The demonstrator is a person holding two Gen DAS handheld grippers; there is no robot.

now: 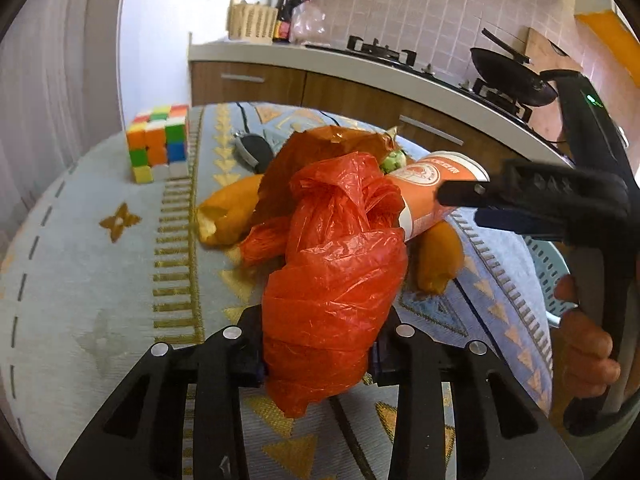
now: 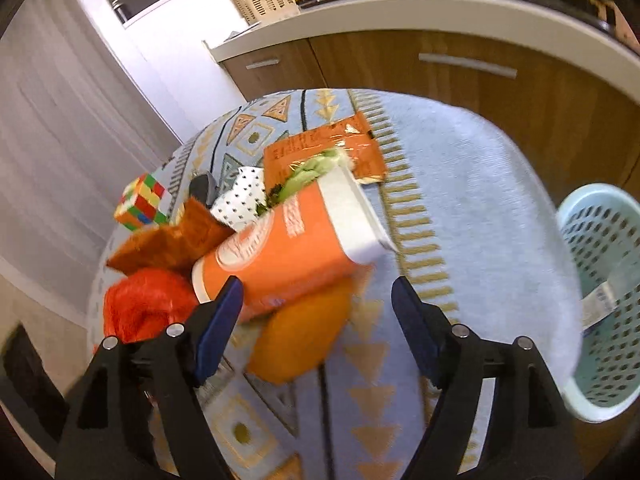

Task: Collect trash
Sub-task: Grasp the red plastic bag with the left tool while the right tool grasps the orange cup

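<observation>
My left gripper (image 1: 320, 354) is shut on a crumpled red plastic bag (image 1: 336, 264), which also shows in the right wrist view (image 2: 140, 308). The bag lies against a trash pile on the patterned tablecloth. An orange paper cup (image 2: 288, 252) lies on its side in the pile; it shows in the left wrist view too (image 1: 432, 192). My right gripper (image 2: 318, 320) is open, its left finger beside the cup's base, and shows from the left wrist view (image 1: 460, 204). Pieces of bread (image 1: 228, 212) (image 2: 300, 340), a brown wrapper (image 1: 320, 152) and an orange packet (image 2: 320, 148) lie around the cup.
A pale blue perforated basket (image 2: 604, 292) stands past the table's right edge. A Rubik's cube (image 1: 158, 140) (image 2: 140, 200) and a dark mouse (image 1: 256, 150) sit on the table's far left. A kitchen counter with a stove (image 1: 380, 52) runs behind.
</observation>
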